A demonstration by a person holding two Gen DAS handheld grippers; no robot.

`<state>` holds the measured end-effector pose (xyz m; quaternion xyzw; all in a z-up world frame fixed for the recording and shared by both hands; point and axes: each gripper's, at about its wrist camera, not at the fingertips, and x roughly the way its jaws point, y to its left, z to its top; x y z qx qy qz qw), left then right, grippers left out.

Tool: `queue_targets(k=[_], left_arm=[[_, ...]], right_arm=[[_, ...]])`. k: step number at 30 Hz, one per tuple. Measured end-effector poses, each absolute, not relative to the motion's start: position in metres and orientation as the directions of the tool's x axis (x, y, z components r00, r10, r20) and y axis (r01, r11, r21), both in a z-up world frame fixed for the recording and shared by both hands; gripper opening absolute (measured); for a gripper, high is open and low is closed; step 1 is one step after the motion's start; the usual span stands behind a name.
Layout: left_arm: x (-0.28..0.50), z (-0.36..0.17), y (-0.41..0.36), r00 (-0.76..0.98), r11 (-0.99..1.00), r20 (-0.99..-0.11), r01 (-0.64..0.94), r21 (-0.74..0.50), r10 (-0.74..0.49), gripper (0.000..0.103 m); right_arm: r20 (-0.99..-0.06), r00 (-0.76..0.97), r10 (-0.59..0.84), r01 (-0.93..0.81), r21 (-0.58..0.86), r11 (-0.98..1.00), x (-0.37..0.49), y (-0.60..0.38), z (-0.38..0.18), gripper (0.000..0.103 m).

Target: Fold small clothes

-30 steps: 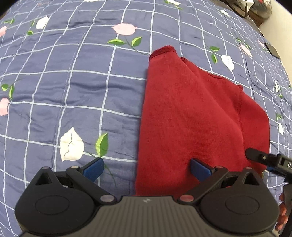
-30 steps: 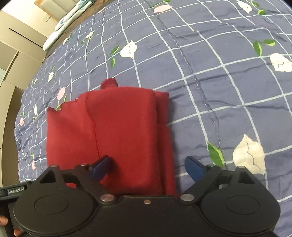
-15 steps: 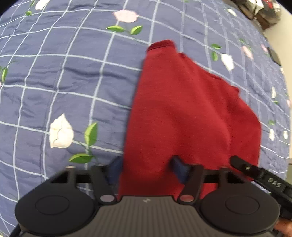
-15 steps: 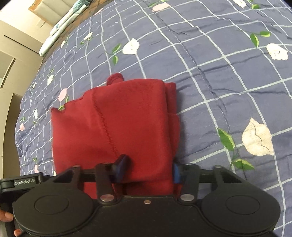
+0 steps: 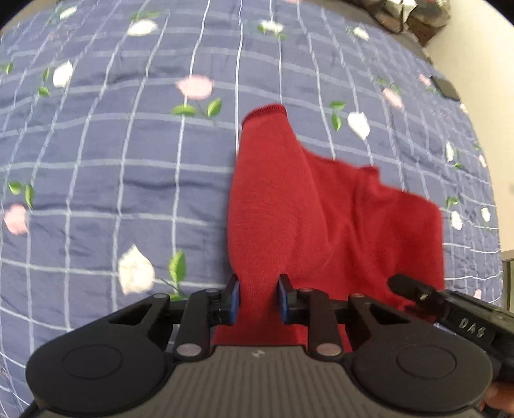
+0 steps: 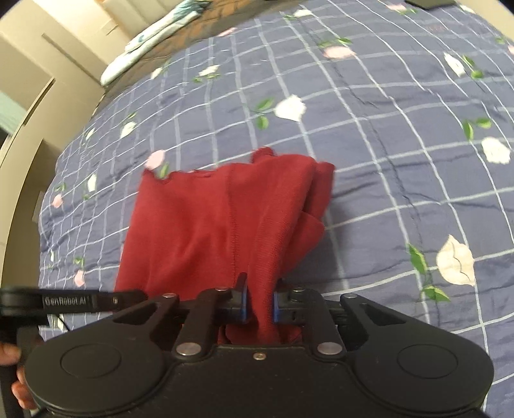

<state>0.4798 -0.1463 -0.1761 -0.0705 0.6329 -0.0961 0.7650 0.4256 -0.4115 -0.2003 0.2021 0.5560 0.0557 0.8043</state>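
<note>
A small red knit garment (image 5: 321, 218) lies partly folded on a blue flowered bedspread (image 5: 112, 160), its near edge lifted off the bed. My left gripper (image 5: 256, 299) pinches the near left corner, jaws still closing with the red cloth bunched between the blue pads. In the right wrist view the same garment (image 6: 208, 225) hangs up from the bed, and my right gripper (image 6: 259, 304) is closing on its near right corner, cloth squeezed between the pads. Each gripper shows at the edge of the other's view: the right one (image 5: 449, 308), the left one (image 6: 64, 300).
The bedspread (image 6: 385, 144) stretches out on all sides of the garment. A folded light cloth (image 6: 151, 41) lies at the far edge of the bed by cream cupboards. A dark flat object (image 5: 445, 86) and dark clutter (image 5: 401, 16) sit at the far right.
Both grippers went from wide open over the garment's near edge to closed on it, then rose, lifting that edge off the bed.
</note>
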Motion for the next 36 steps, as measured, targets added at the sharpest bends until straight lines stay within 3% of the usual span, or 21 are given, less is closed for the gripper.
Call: queue_targets(k=[7,16,23,29,36], left_arm=[[0.478,-0.135,-0.092,0.275,0.971,-0.931,0.060,-0.231,-0.239,0.024],[0.463,-0.110,0.000,0.370,0.981,-0.916,-0.051,-0.188,-0.156,0.024],[0.450,-0.143,0.044,0.335,0.972,-0.932,-0.135,-0.195,-0.140,0.024],[0.434,-0.178,0.050,0.260,0.970,-0.955,-0.152,-0.188,-0.144,0.025],[0.429,-0.182,0.052,0.260,0.971,-0.954,-0.140,-0.192,-0.151,0.029]], right_arm=[[-0.839,0.426,0.338,0.052,0.396,0.917,0.432,-0.359,-0.167,0.014],[-0.799,0.436,0.415,-0.094,0.418,0.904,0.459,-0.263,-0.149,0.014],[-0.809,0.397,0.433,-0.193,0.388,0.901,0.467,-0.196,-0.158,0.014],[-0.869,0.301,0.393,-0.132,0.370,0.920,0.459,-0.180,-0.195,0.014],[-0.883,0.284,0.374,-0.063,0.372,0.926,0.443,-0.189,-0.212,0.016]])
